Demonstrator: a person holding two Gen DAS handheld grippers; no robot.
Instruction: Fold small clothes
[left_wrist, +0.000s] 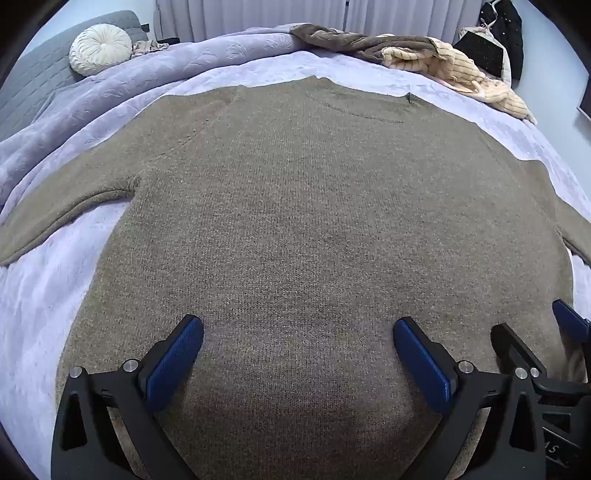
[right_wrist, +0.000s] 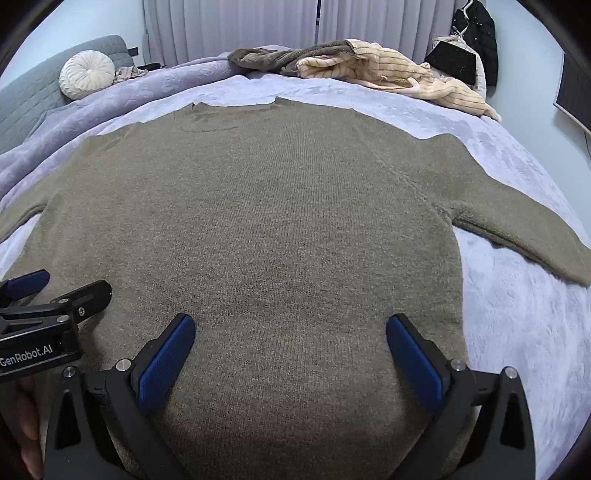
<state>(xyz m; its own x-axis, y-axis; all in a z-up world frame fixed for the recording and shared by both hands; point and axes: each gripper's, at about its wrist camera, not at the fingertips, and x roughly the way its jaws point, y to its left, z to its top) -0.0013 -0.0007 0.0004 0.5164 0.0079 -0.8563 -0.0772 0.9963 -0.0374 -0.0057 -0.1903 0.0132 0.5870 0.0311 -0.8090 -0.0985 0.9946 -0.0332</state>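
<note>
Now both the left tongs (left_wrist: 298, 328) and right tongs (right_wrist: 290, 325) are held wide open, empty, above the brown sweater (left_wrist: 314, 221) spread beneath them on the bed (left_wrist: 44, 295).

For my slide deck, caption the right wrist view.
Open right gripper above a brown sweater spread flat on a lavender blanket.

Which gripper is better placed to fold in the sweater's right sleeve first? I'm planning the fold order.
Right. The right gripper hangs open over the sweater on the side nearest that sleeve; the left gripper sits farther across.
</note>
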